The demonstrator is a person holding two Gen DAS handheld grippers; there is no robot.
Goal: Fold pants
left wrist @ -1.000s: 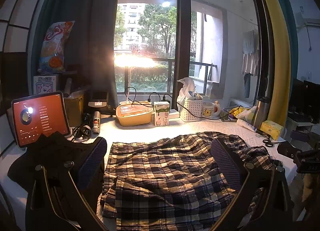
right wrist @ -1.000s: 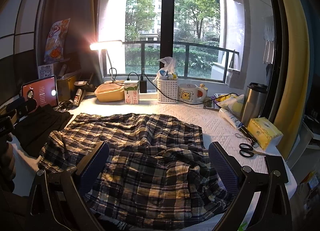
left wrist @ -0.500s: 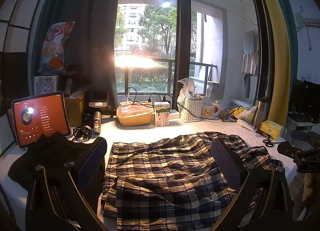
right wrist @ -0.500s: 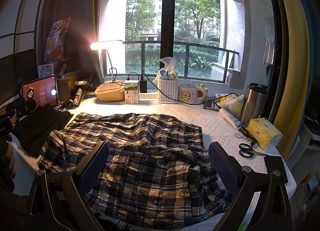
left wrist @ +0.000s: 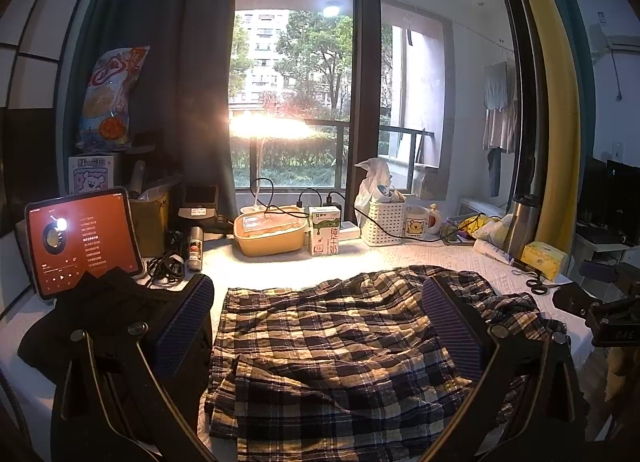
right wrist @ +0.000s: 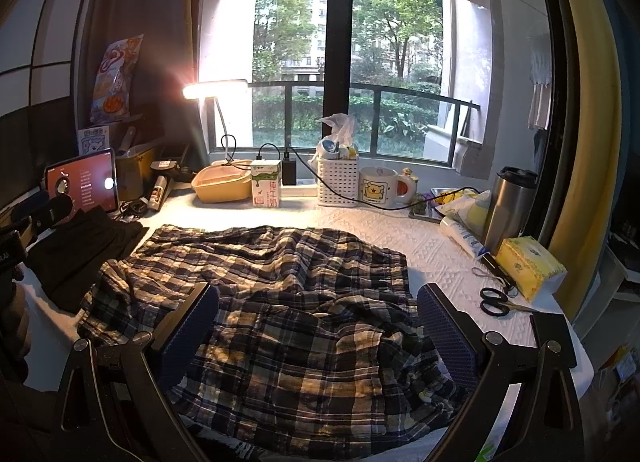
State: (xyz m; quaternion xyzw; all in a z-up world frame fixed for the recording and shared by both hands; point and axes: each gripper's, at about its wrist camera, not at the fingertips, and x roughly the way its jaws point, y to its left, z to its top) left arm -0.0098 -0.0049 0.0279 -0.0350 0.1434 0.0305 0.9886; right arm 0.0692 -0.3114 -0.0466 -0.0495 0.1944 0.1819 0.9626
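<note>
Plaid pants in dark blue, tan and white lie crumpled and roughly flat on the white textured table cover. In the right wrist view the same pants spread from left to right with wrinkled folds at the near right. My left gripper hovers open above the pants' left part, nothing between its blue-padded fingers. My right gripper is held open over the pants' near middle, also holding nothing. The right gripper's body shows at the right edge of the left wrist view.
A black garment lies left of the pants, before a lit tablet. Along the window stand a yellow tub, milk carton, white basket, mug. Scissors, tissue pack and steel tumbler sit right.
</note>
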